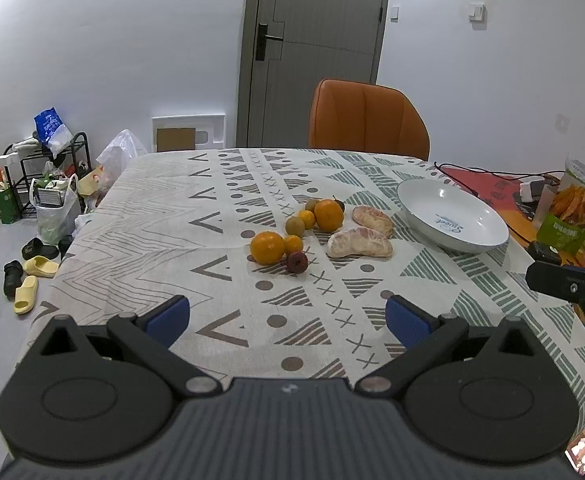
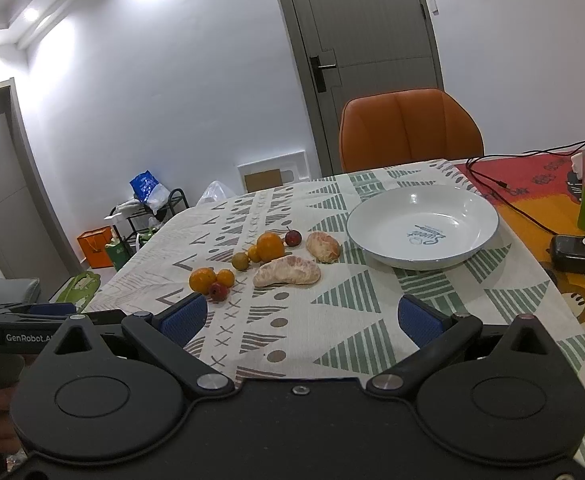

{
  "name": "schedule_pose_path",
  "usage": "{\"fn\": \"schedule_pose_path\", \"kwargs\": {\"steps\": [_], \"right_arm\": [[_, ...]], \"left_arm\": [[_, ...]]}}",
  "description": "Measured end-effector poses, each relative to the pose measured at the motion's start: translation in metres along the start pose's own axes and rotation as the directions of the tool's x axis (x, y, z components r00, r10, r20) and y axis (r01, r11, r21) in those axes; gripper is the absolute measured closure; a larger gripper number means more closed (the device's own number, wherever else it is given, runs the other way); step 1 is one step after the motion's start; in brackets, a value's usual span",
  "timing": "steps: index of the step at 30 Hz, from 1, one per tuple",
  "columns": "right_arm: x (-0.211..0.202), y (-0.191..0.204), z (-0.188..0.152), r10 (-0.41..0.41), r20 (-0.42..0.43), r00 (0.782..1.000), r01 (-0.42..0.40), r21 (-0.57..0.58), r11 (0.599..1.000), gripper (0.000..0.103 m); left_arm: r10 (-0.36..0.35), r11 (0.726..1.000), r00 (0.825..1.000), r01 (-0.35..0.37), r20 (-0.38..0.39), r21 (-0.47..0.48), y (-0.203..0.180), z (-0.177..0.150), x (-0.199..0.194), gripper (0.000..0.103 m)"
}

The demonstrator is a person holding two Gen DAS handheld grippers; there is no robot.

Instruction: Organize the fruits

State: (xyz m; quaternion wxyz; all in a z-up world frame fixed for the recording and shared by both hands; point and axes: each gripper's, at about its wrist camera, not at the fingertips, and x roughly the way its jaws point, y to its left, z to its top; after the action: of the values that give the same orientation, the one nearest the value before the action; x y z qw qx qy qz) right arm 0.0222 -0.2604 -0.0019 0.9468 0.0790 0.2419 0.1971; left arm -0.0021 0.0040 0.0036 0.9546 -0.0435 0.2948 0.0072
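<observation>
Fruit lies loose on the patterned tablecloth (image 1: 164, 236): a near orange (image 1: 267, 247), a far orange (image 1: 328, 215), small orange and green-brown fruits, a dark red fruit (image 1: 296, 262), and two peeled pomelo pieces (image 1: 359, 244) (image 1: 372, 221). An empty white bowl (image 1: 452, 216) stands right of them. My left gripper (image 1: 288, 316) is open, hovering short of the fruit. My right gripper (image 2: 302, 316) is open too, with the pomelo piece (image 2: 287, 272), the oranges (image 2: 270, 246) (image 2: 202, 280) and the bowl (image 2: 422, 226) beyond it.
An orange chair (image 1: 368, 120) stands at the far side. Snack bags (image 1: 572, 208), a black adapter (image 2: 574, 253) and cables (image 2: 504, 196) sit on the right part of the table. Floor at left holds a shoe rack (image 1: 52, 168), bags and slippers.
</observation>
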Motion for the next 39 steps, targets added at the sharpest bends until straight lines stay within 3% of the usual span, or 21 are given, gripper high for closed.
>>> {"fn": "schedule_pose_path", "kwargs": {"steps": [39], "right_arm": [[-0.0004,0.0026,0.0018,-0.012,-0.011,1.000,0.012,-0.010,1.000,0.000]], "left_arm": [[-0.007,1.000,1.000,0.007,0.017,-0.008,0.0033,0.0008,-0.0086,0.000]]}}
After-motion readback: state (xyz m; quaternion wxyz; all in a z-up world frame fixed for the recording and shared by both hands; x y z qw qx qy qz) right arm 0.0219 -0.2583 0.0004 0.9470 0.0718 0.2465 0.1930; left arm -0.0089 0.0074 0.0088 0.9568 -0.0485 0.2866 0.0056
